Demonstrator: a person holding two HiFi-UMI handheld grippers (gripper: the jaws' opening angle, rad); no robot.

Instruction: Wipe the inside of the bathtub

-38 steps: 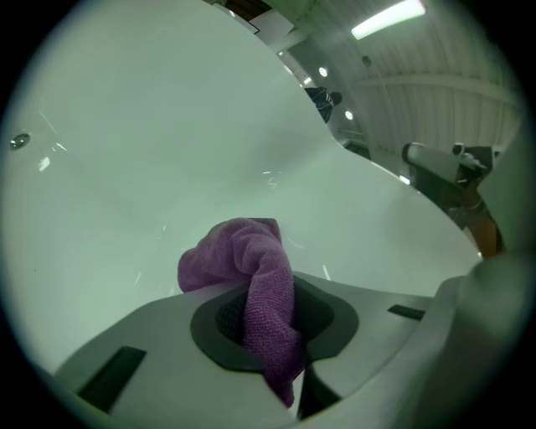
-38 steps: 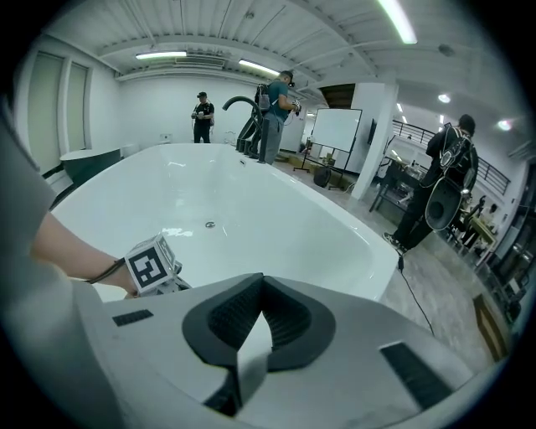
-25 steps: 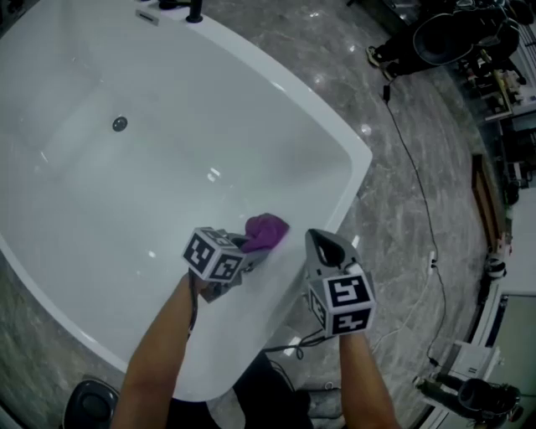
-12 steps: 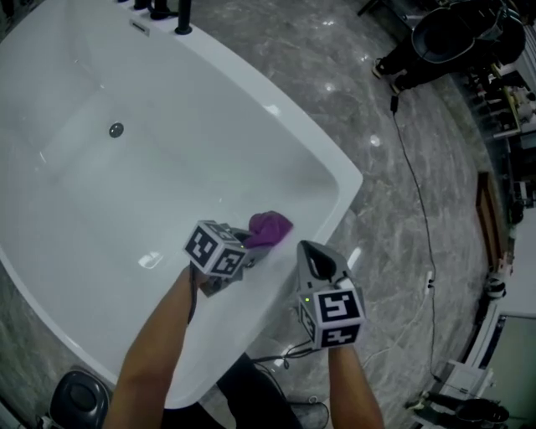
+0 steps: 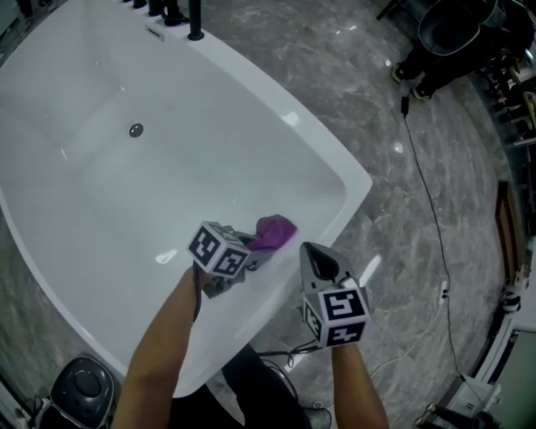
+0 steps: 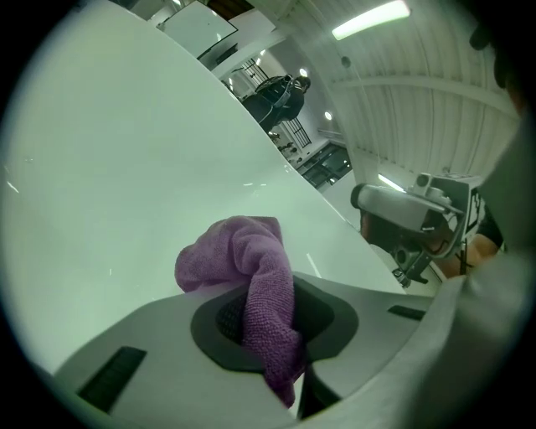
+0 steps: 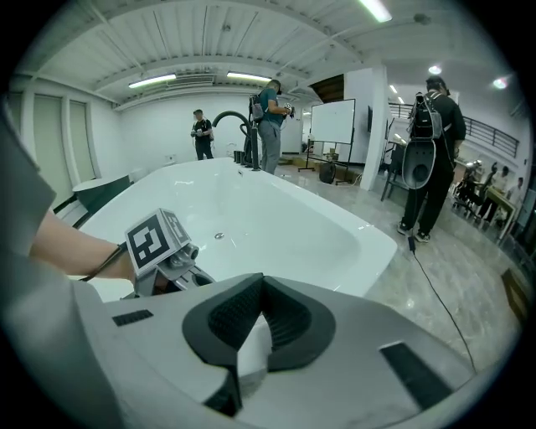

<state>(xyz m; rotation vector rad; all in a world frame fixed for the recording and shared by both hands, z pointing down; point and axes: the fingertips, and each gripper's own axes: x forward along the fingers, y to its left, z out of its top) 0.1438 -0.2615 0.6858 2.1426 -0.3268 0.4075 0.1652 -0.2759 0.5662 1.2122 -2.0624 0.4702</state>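
1. The right tool [image 5: 317, 256], its jaws pressed together on nothing, hangs over the near rim of the bathtub [image 5: 193, 142], at 5 o'clock from the purple cloth [image 5: 275, 230].
2. The left tool [image 5: 254, 248] pinches the purple cloth, whose free fold bunches against the bathtub's white inner wall.
3. The drain [image 5: 136, 130] lies at 10 o'clock from the purple cloth, well apart.
4. Black taps [image 5: 194, 18] stand on the far rim, at 11 o'clock.

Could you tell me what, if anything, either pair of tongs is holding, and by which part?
Left tongs pinch the purple cloth by a trailing fold, its bunch out front; right tongs hold nothing.
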